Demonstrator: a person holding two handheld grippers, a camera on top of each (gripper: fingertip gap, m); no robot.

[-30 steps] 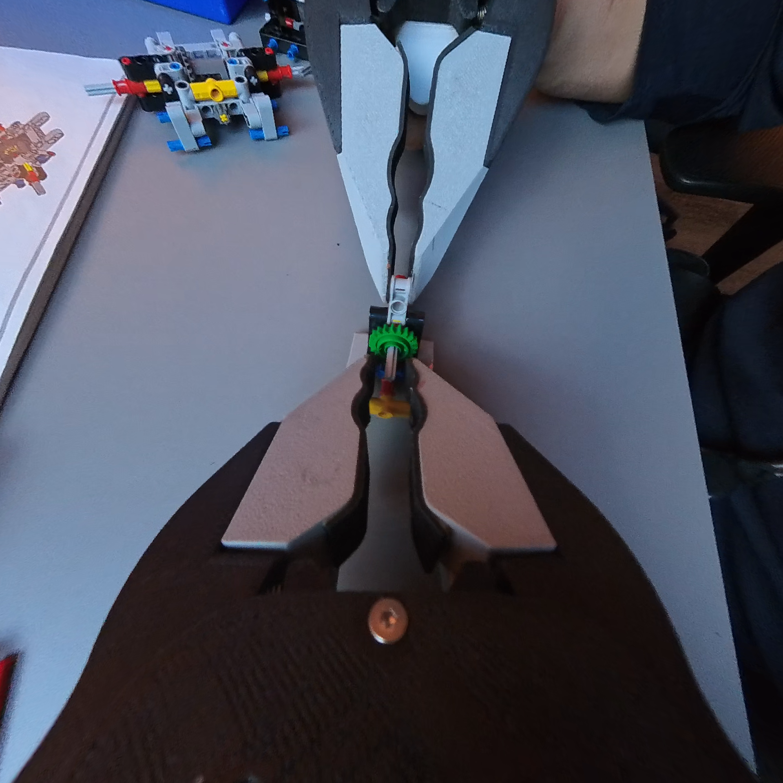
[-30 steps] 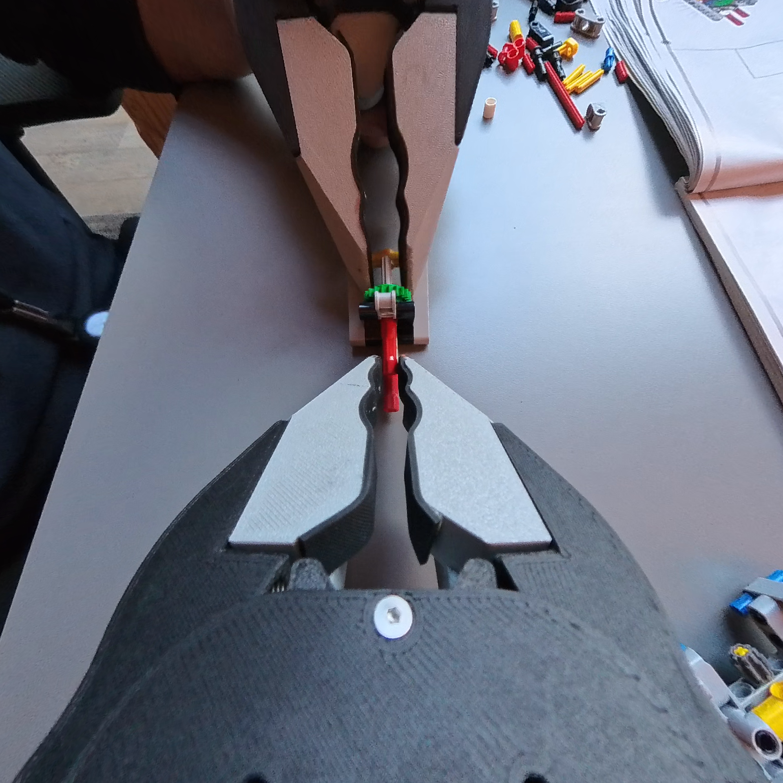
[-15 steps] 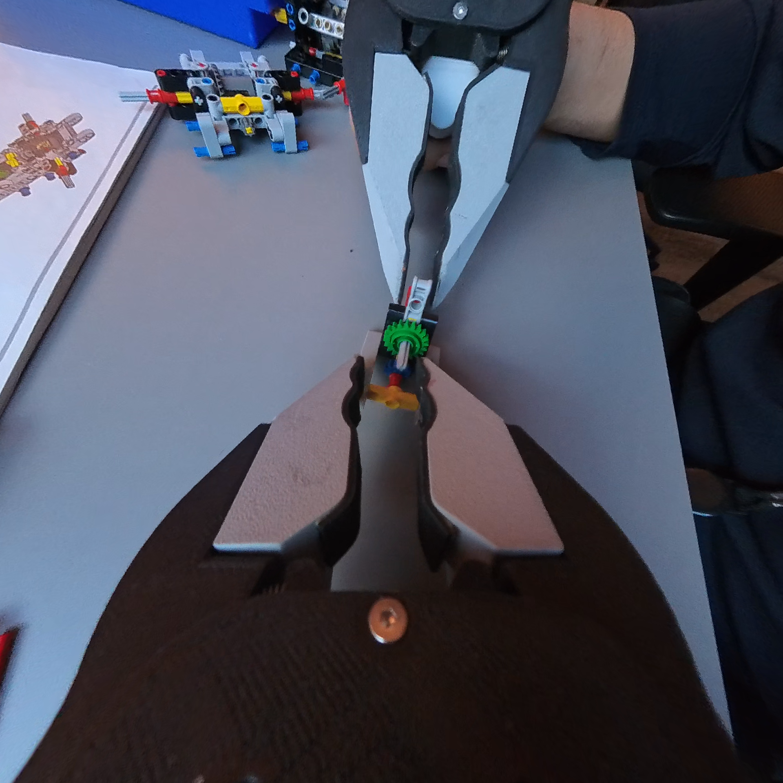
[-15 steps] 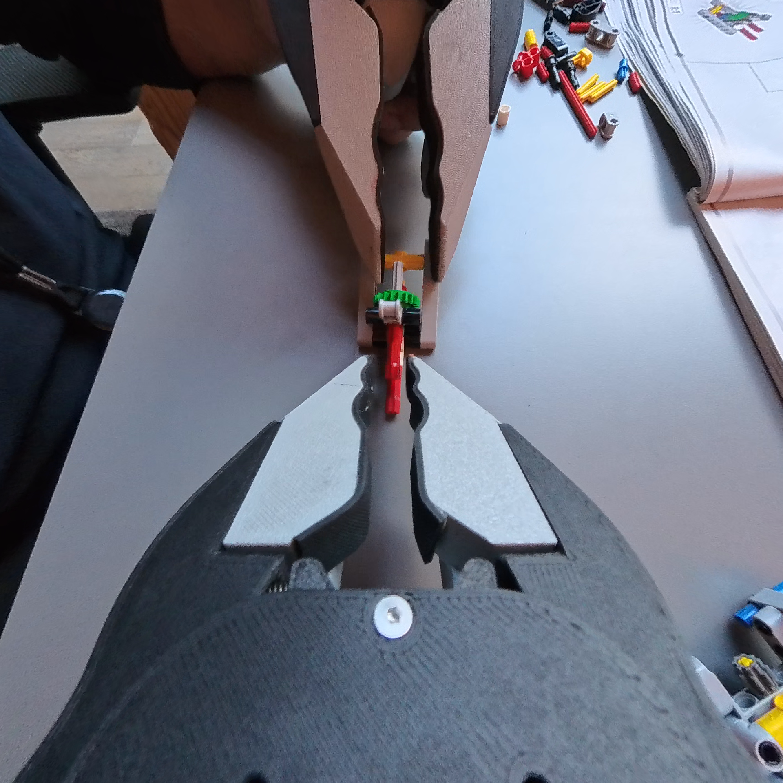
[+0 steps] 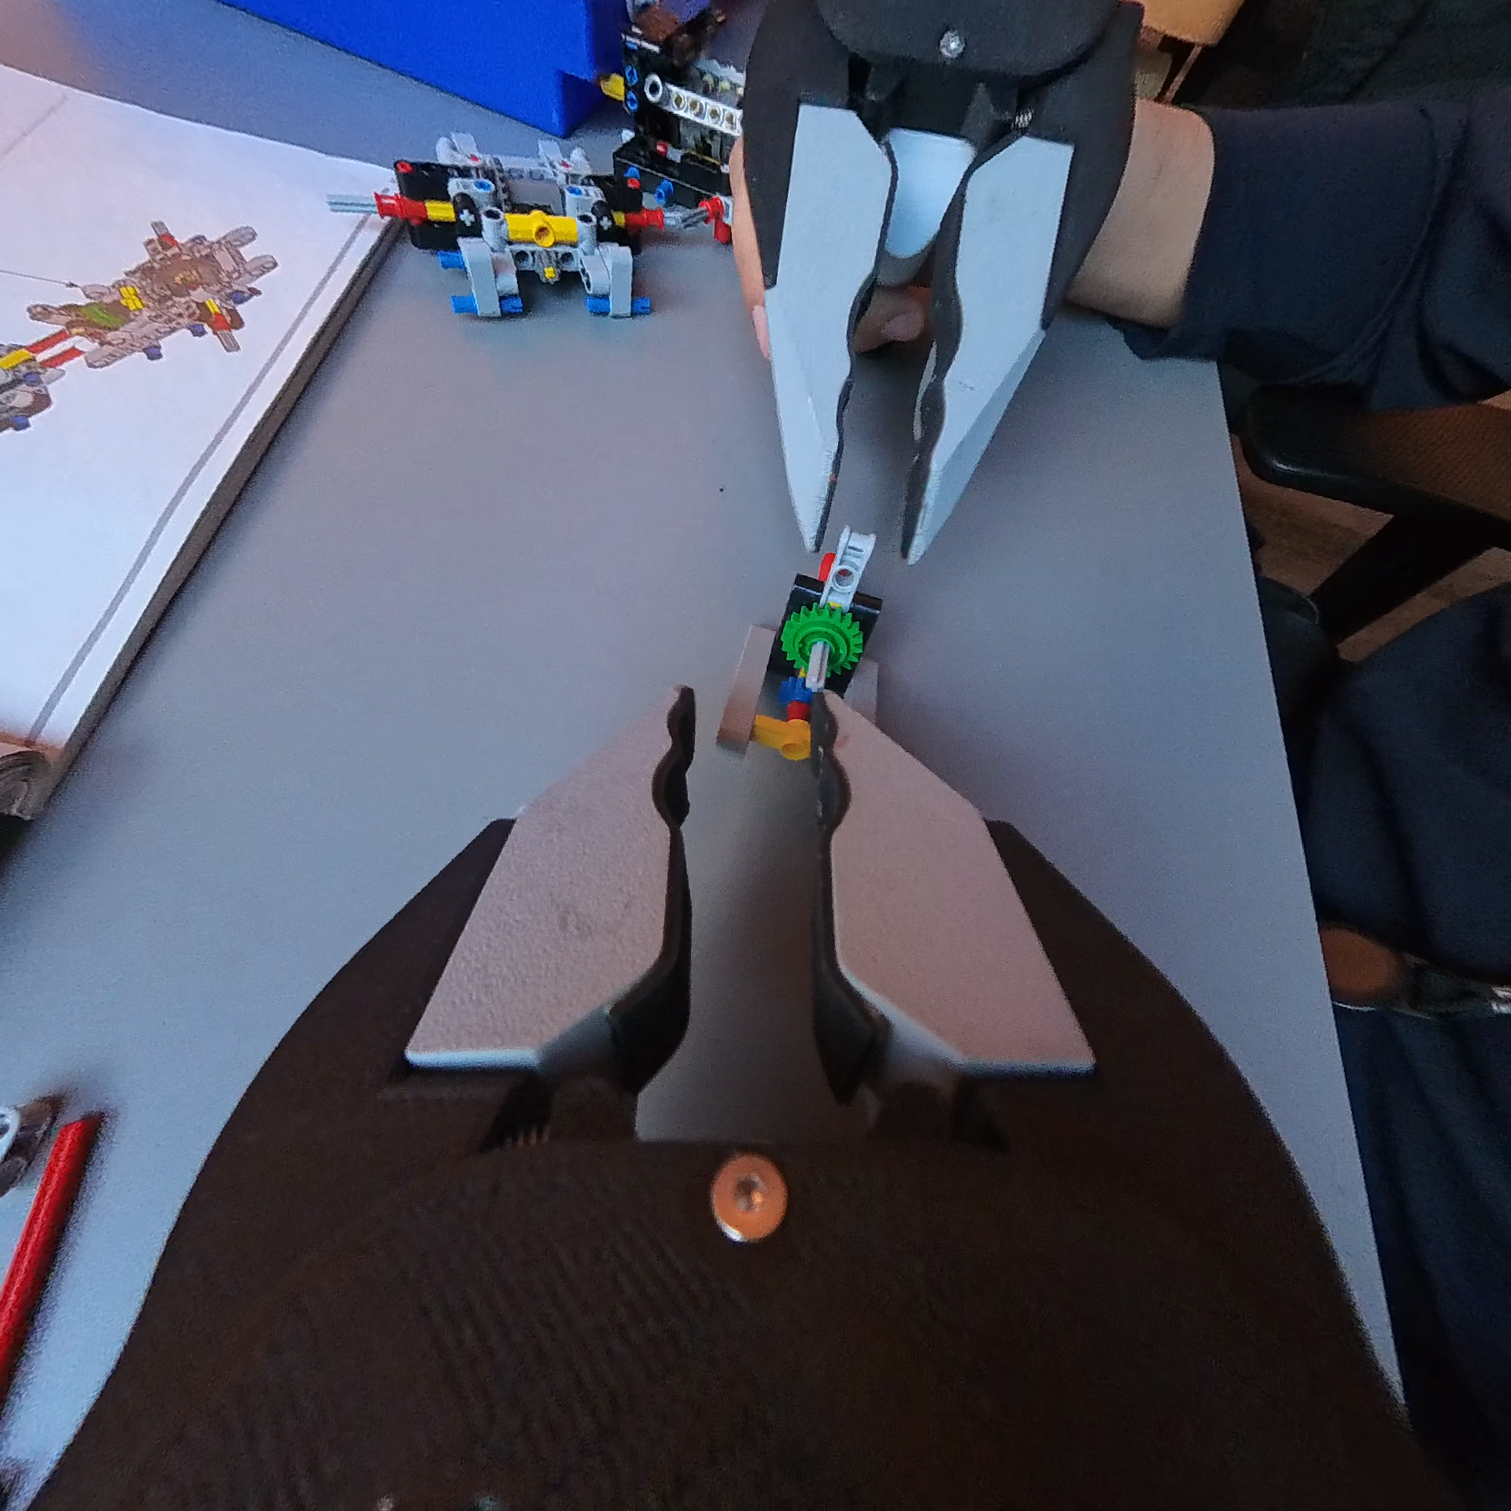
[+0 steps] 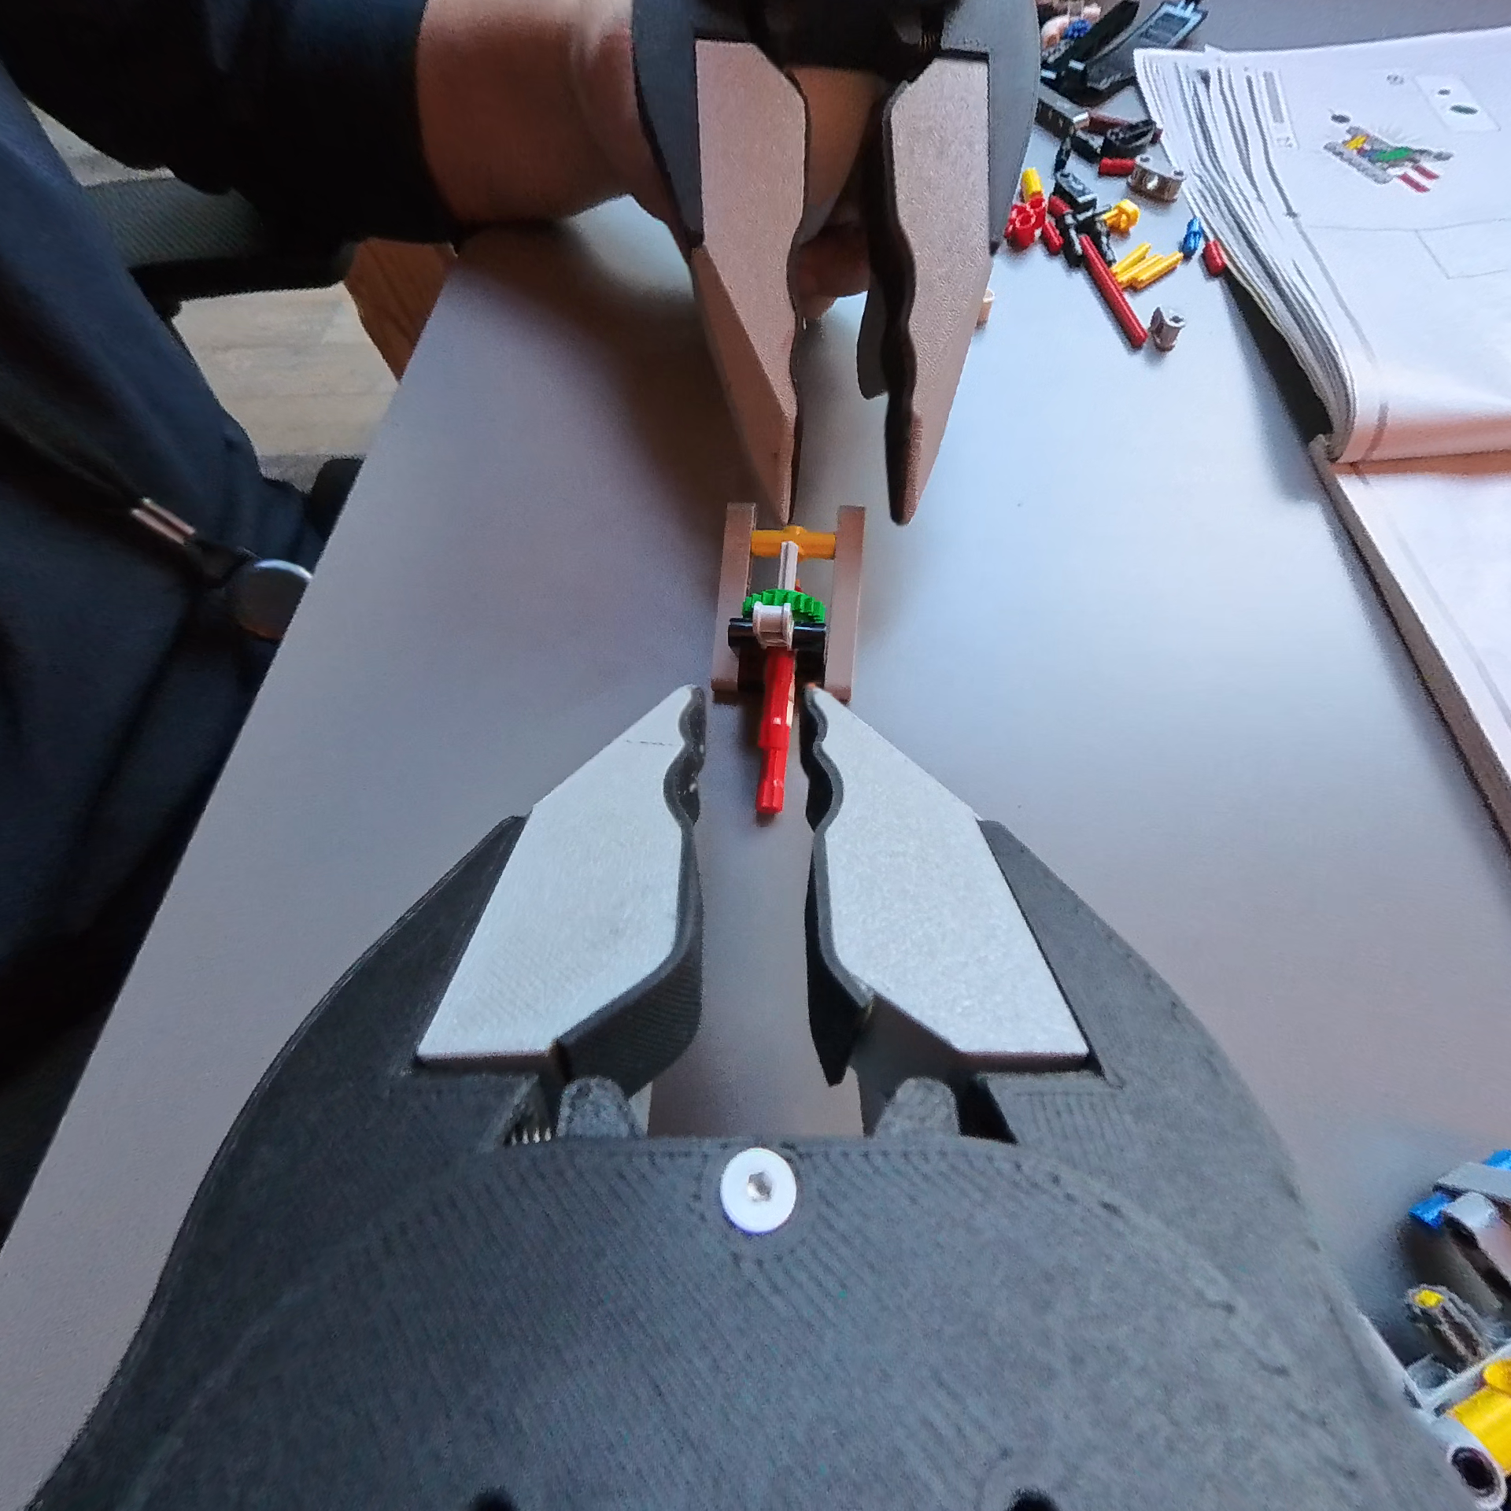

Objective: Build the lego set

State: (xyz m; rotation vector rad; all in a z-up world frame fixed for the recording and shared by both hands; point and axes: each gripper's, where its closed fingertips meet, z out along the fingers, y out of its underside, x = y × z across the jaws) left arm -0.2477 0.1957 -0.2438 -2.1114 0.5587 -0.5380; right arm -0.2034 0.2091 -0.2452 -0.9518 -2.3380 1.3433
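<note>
A small brick assembly (image 6: pixel 781 621) (green gear (image 5: pixel 821 639), yellow cross-piece, red axle (image 6: pixel 773 740)) rests on the grey table (image 6: pixel 1104 654) between the two grippers. The left gripper (image 5: pixel 756 719) stands open at the yellow end, one pad just beside it, gripping nothing. The right gripper (image 6: pixel 752 719) is open too; the red axle lies between its pads with gaps either side. An instruction booklet (image 5: pixel 123 392) and a larger brick model (image 5: pixel 531 237) lie well apart.

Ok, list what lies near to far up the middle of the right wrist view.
Right gripper → red axle → black block → green gear → yellow connector → left gripper → hand.
</note>
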